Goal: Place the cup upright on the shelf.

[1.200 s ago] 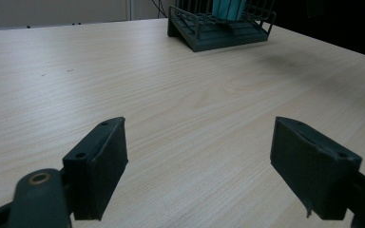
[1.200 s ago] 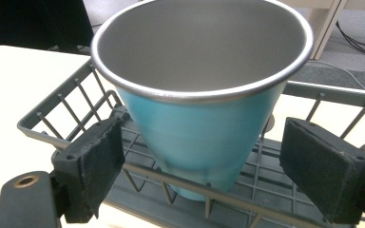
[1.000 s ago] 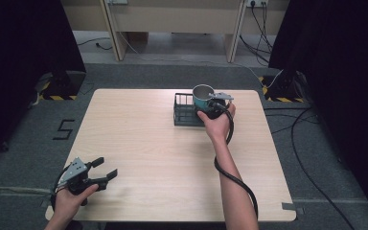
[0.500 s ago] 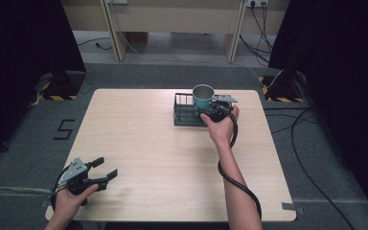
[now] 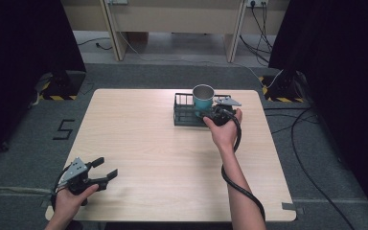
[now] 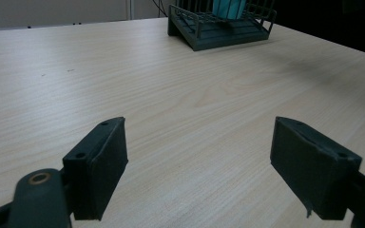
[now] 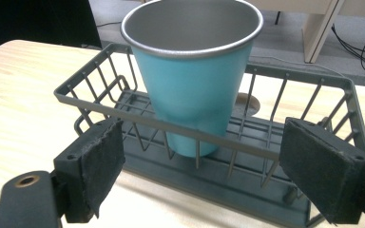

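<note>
Resting near the surface's point(image 5: 172, 158) front-left corner, the left gripper point(image 5: 104, 170) is held with fingers spread wide (nothing between them). Further right, the teal cup point(image 5: 203, 99) is seen upright inside the wire rack point(image 5: 184, 115), with the right gripper's point(image 5: 208, 116) fingers parted just before the rack.

Teal cup point(image 7: 192, 90) with silver metal rim, dark grey wire basket point(image 7: 313, 209), light wood-grain table point(image 5: 148, 143), black jaws on both grippers, grey carpet floor point(image 5: 24, 143)
</note>
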A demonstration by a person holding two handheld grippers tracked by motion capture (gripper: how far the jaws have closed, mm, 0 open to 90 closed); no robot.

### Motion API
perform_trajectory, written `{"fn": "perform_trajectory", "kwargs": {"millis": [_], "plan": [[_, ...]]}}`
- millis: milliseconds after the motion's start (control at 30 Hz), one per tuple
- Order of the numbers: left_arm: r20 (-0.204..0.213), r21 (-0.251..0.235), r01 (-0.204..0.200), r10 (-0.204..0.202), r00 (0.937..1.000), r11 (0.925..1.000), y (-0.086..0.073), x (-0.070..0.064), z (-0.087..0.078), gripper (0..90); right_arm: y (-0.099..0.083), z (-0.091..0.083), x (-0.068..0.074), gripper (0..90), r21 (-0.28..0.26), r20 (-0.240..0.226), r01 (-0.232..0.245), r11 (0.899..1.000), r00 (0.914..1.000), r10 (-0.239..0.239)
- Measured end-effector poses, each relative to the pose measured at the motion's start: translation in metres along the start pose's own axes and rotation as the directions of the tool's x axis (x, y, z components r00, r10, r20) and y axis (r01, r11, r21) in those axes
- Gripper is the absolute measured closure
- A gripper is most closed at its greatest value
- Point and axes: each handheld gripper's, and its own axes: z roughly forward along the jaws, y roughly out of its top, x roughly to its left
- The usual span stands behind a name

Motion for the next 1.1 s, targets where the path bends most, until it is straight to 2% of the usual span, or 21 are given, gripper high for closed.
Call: {"fn": "perform_trajectory", "kwargs": {"millis": [467, 767, 1100], "plan": [[0.0, 0.002, 0.001, -0.001, 1.0, 1.0, 0.0, 0.0, 0.0, 19.3, -0.012, -0.022, -0.002, 16.7, -0.017, -0.018, 0.007, 1.0, 0.9998, -0.007], [-0.002, 0.004, 0.0, 0.0, 1.0, 1.0, 0.0, 0.0, 0.0, 19.3, -0.032, -0.042, -0.01, 18.5, -0.002, -0.033, 0.016, 1.0, 0.9993, -0.016], [-0.004, 0.004, 0.0, 0.0, 1.0, 1.0, 0.0, 0.0, 0.0, 19.3, -0.058, -0.067, -0.022, 19.6, -0.012, -0.043, 0.019, 1.0, 0.9989, -0.019]]}}
